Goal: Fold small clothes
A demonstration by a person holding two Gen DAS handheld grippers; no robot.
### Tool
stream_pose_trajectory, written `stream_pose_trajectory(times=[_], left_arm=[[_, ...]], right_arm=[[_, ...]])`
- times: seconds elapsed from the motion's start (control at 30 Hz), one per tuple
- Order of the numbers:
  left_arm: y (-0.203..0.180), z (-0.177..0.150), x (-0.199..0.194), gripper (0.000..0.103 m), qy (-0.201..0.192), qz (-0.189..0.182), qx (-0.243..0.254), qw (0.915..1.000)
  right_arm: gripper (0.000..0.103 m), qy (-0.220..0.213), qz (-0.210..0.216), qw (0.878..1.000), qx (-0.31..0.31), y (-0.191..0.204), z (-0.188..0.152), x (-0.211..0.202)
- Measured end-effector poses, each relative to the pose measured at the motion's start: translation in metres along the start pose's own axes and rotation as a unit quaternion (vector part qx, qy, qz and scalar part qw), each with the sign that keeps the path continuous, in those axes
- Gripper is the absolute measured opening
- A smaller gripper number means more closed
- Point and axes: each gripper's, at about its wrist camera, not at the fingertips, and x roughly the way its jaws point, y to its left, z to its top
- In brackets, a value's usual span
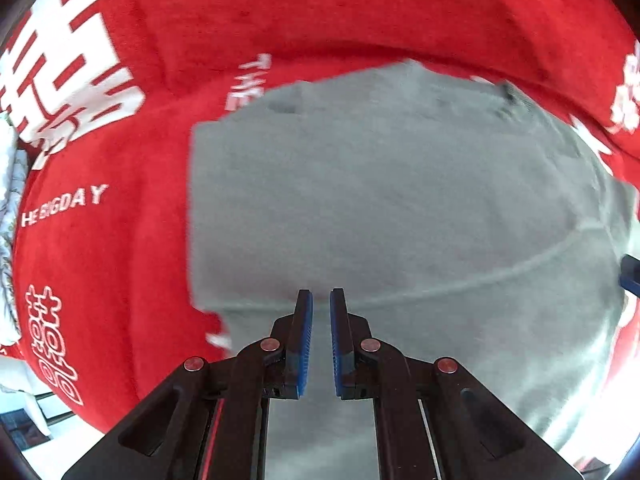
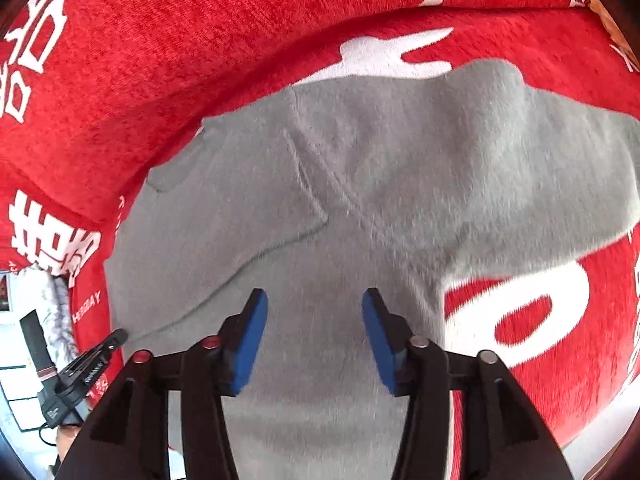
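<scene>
A small grey garment (image 1: 400,208) lies flat on a red cloth with white lettering (image 1: 120,240). My left gripper (image 1: 321,300) hovers over the garment's near part, its blue pads a narrow gap apart with nothing between them. In the right wrist view the same grey garment (image 2: 320,208) shows a sleeve (image 2: 540,152) spread to the right and a seam across the middle. My right gripper (image 2: 315,304) is open wide above the garment and holds nothing.
The red cloth (image 2: 200,40) covers the whole surface and folds up at the back. The left gripper's black body (image 2: 86,364) shows at the right wrist view's lower left. A white patterned fabric (image 1: 8,200) lies at the left edge.
</scene>
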Motion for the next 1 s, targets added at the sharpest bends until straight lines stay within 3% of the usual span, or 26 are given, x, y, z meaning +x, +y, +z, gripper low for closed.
stream_pose_trajectory(times=[0.13, 0.23, 0.27, 0.3, 0.33, 0.4, 0.63, 1.0], left_arm=[[-0.032, -0.008, -0.009, 0.01, 0.005, -0.007, 0.011, 0.9999], [-0.05, -0.012, -0.01, 0.011, 0.004, -0.01, 0.018, 0.9998], [-0.053, -0.012, -0.009, 0.019, 0.003, -0.01, 0.02, 0.9998], [-0.057, -0.013, -0.009, 0.073, 0.005, -0.011, 0.02, 0.9997], [-0.06, -0.014, -0.01, 0.099, 0.006, -0.005, 0.018, 0.9998], [-0.066, -0.014, -0.011, 0.102, -0.015, 0.02, 0.025, 0.9994], [-0.087, -0.009, 0.001, 0.102, -0.005, 0.027, 0.033, 0.9991], [-0.12, -0.001, 0.016, 0.102, 0.023, 0.011, 0.055, 0.9981]], right_arm=[[0.067, 0.01, 0.011, 1.0, -0.004, 0.002, -0.009, -0.004], [0.067, 0.018, 0.021, 1.0, -0.002, 0.002, -0.015, -0.004], [0.069, 0.021, 0.022, 1.0, -0.003, 0.001, -0.017, -0.003], [0.075, 0.023, 0.025, 0.999, -0.003, 0.001, -0.019, -0.003], [0.077, 0.023, 0.027, 0.999, -0.003, -0.001, -0.022, -0.004], [0.077, 0.026, 0.036, 0.999, -0.002, -0.005, -0.025, -0.006], [0.077, 0.038, 0.055, 0.998, 0.02, -0.024, -0.032, -0.004], [0.077, 0.032, 0.066, 0.996, 0.057, -0.068, -0.036, -0.016]])
